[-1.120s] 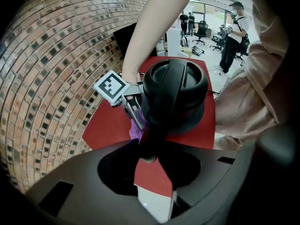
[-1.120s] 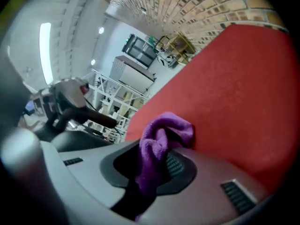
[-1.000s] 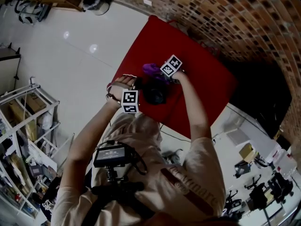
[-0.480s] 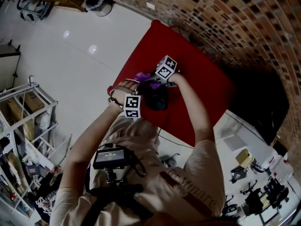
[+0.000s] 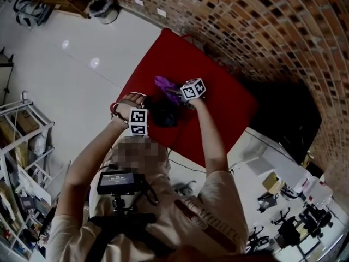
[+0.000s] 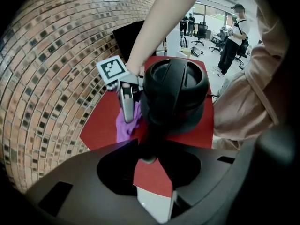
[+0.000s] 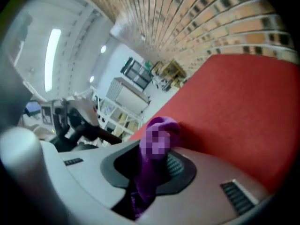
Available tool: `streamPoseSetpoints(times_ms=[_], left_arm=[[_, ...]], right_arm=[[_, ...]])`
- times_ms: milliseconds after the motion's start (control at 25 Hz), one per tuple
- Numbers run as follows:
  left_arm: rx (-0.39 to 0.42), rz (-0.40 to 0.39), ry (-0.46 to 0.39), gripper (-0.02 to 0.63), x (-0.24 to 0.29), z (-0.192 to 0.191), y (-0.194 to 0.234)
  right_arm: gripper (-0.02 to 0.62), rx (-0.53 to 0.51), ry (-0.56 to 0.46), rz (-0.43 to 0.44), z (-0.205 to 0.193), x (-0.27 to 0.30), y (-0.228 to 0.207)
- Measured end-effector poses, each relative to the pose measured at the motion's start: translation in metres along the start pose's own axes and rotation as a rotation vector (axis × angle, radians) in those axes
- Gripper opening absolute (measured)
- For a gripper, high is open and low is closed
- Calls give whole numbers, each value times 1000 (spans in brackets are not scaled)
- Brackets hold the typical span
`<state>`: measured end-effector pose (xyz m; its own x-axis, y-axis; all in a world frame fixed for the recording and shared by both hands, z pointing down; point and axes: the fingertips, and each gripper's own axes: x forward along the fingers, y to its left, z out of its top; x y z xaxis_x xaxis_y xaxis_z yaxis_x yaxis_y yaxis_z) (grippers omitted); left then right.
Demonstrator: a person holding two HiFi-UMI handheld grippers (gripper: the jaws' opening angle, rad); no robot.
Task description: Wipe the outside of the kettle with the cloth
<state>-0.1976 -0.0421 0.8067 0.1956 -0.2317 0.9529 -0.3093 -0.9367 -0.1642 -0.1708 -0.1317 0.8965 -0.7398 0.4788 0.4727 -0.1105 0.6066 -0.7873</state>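
Well, in the head view I count 1 kettle (image 5: 162,115), 1 cloth (image 5: 165,86) and my 2 grippers. The kettle is dark and stands upright on the red mat (image 5: 223,105), its long axis vertical, close to the mat's near-left edge. My left gripper (image 5: 148,119) comes at it from the near-left side. My right gripper (image 5: 179,94) is just beyond it, with the purple cloth trailing to the far left. Open red surface runs to the right and far side, up to the brick wall (image 5: 262,26). White floor (image 5: 71,59) lies off the left edge.

Next, the left gripper view looks down on the kettle (image 6: 176,90). Its round lid faces up and its handle reaches toward me. The left gripper (image 6: 149,156) has its jaws pinched on that handle. To the kettle's left the right gripper (image 6: 125,104) points down with the cloth (image 6: 126,128) bunched below it, just beside the kettle's wall. I cannot tell whether they touch. The mat (image 6: 101,121) shows bare on the left, and 1 person (image 6: 234,32) stands far off.

Last, in the right gripper view the right gripper (image 7: 150,172) has its jaws clamped on the cloth (image 7: 161,125), which sticks up between them. The mat (image 7: 234,107) is bare to the right, and shelving (image 7: 126,97) stands in the far left.
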Motion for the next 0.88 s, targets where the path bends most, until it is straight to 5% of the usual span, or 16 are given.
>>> streamPoseSetpoints(times_ms=[200,320,440,640,880], left_arm=[[-146,16,-82,183,-2,-9,0],[-224,13,-113,187,1,-7,0],[-240,0,-106,190,10,-14,2],[-269,0,-117,190,15,-18,6],[-304,29,-118,190,21,-21,11]], right_arm=[[87,158,-609,-212,7,-132,26],[87,199,-816,-307,-28,-194,74],[87,200,-878,-444,-89,-223,105],[89,266,-825,-663,-185,-226,132],[92,346,-796,-810,-239,-205,138]])
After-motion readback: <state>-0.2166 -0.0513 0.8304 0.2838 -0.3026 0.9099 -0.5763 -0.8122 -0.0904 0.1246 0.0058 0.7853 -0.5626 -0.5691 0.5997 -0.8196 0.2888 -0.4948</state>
